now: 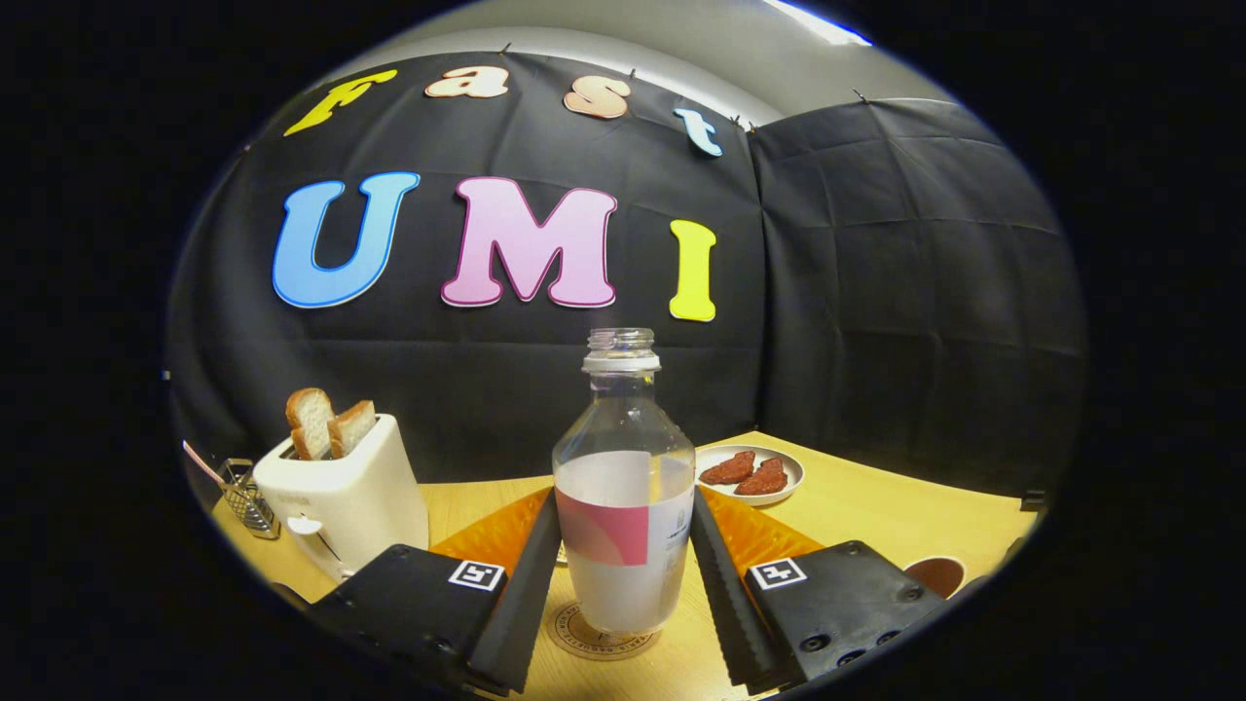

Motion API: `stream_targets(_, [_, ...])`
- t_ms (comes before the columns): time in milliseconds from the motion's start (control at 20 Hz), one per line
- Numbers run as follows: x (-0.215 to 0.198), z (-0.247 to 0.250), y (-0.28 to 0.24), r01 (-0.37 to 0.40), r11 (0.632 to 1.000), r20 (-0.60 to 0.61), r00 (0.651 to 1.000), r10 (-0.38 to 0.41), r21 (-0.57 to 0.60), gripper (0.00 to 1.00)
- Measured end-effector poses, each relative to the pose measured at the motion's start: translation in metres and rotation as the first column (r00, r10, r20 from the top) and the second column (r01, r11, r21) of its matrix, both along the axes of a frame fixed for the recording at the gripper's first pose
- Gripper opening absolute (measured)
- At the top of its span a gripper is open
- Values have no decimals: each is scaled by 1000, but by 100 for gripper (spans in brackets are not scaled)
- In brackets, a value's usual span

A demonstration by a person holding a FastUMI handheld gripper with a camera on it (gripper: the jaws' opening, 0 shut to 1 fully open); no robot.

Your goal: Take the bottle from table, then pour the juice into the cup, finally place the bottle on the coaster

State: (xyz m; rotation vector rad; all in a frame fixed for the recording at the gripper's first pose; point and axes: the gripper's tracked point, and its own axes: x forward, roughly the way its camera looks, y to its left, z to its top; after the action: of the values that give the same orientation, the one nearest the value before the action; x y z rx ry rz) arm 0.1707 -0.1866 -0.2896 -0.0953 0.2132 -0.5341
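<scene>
Tongs closed around bottle, both ridged fingers pressing its sides. Bottle upright, uncapped, base resting on round printed coaster on counter. Judged: final placing step, release left; pour probably done, cup holds dark contents just past right finger.

Bottle clear plastic, threaded neck, pale liquid low, pink-white label. Orange ribbed mat behind. Glossy cream toaster with bread; white plate.

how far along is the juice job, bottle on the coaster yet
Looks near the end. The open bottle stands upright on the round coaster, so the placing seems done. The gripper has both fingers against the bottle's sides. Left: let go and back off. The cup sits off beside the gripper; its fill is unclear.
</scene>
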Motion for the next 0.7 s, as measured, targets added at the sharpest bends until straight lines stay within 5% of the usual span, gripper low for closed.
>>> stream_targets(700, [9, -48, 8, 22, 1000, -39, 999, -23, -8, 76])
